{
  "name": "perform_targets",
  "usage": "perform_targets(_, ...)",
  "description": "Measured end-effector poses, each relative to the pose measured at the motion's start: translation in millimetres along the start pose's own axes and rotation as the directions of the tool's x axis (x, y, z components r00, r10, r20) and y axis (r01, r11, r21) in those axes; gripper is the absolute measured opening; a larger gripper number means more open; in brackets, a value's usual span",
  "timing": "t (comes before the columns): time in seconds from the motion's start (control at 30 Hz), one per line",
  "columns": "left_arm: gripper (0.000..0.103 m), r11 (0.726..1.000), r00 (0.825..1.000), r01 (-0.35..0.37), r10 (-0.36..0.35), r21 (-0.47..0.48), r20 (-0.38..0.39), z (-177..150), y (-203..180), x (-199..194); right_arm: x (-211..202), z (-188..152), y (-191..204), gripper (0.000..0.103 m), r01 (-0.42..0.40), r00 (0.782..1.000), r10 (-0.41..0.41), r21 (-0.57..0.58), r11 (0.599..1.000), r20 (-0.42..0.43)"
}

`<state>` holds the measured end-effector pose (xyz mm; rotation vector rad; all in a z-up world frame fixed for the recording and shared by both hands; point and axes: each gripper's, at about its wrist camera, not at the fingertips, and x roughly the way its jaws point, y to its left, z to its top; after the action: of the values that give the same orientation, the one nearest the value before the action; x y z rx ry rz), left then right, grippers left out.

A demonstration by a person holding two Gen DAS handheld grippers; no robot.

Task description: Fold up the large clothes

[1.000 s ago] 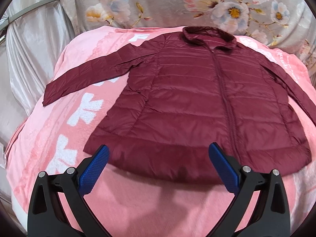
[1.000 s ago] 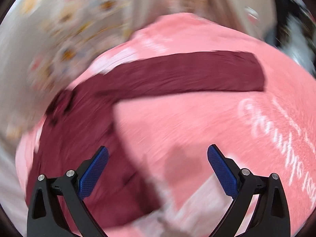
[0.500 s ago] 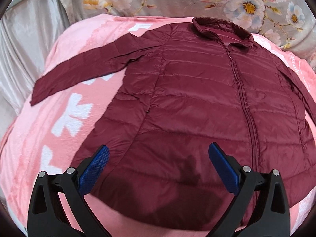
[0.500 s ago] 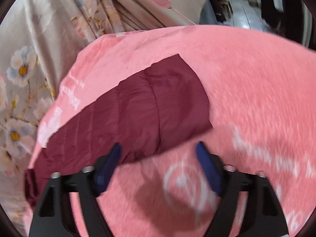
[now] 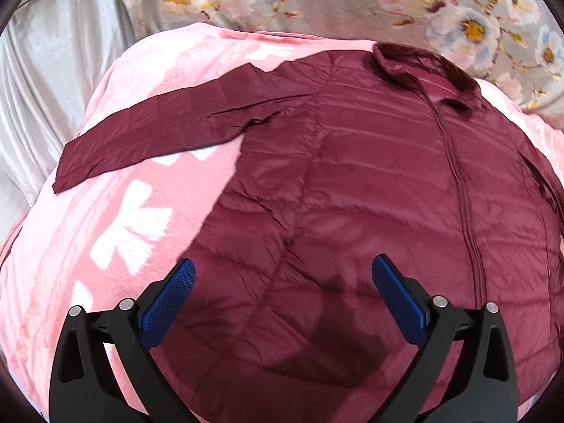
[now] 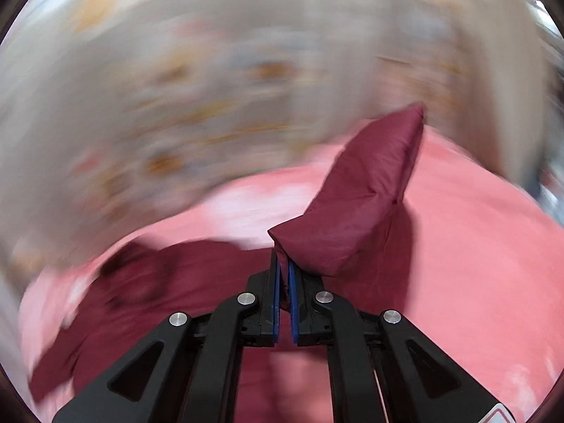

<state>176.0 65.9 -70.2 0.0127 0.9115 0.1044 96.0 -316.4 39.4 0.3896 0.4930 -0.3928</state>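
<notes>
A dark red quilted jacket (image 5: 370, 183) lies front up on a pink blanket (image 5: 105, 246), collar at the far side. Its left sleeve (image 5: 151, 130) stretches out flat to the left. My left gripper (image 5: 283, 282) is open and empty, hovering over the jacket's lower left part. In the right wrist view my right gripper (image 6: 284, 275) is shut on the jacket's other sleeve (image 6: 366, 204), which is lifted off the blanket and stands up to the right of the fingers. The jacket body (image 6: 148, 282) shows blurred at the lower left.
A grey floral curtain (image 5: 387, 3) hangs behind the bed. Silvery fabric (image 5: 46, 81) drapes at the left edge. The blanket (image 6: 476, 246) carries white lettering. The right wrist view is heavily motion blurred.
My right gripper closed on the sleeve end and lifted it while swinging left. My left gripper moved forward over the jacket's hem and stayed open.
</notes>
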Motion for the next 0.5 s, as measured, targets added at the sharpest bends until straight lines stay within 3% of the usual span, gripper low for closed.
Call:
perform_targets(0.07, 0.098, 1.000, 1.000, -0.007, 0.007, -0.019, 0.002, 2.8, 7.1, 1.2, 16.2, -14.8, 83.4, 0.005, -0.146, 0.988, 0.138, -0.144, 0.979, -0.062)
perform_targets(0.13, 0.098, 0.999, 1.000, -0.014, 0.014, -0.040, 0.001, 4.7, 16.7, 3.1, 28.6, -39.3, 137.8, 0.005, -0.242, 0.967, 0.217, -0.219, 0.945, -0.130)
perform_targets(0.23, 0.098, 0.998, 1.000, -0.018, 0.018, -0.062, -0.007, 4.8, 28.9, 5.9, 57.6, -96.1, 213.7, 0.005, -0.376, 0.912, 0.295, -0.295, 0.878, -0.283)
perform_targets(0.37, 0.098, 0.997, 1.000, -0.005, 0.003, -0.081, -0.018, 8.6, 40.8, 12.3, 83.8, -162.1, 263.4, 0.012, -0.493, 0.831, 0.329, -0.321, 0.809, -0.448)
perform_targets(0.43, 0.098, 0.995, 0.999, 0.026, -0.028, -0.095, -0.021, 12.4, 44.9, 15.1, 79.0, -181.0, 273.3, 0.022, -0.515, 0.814, 0.327, -0.338, 0.788, -0.480)
perform_targets(0.5, 0.098, 0.987, 0.995, 0.088, -0.092, -0.134, -0.022, 19.8, 49.3, 18.3, 66.6, -181.3, 266.5, 0.041, -0.536, 0.805, 0.359, -0.319, 0.782, -0.472)
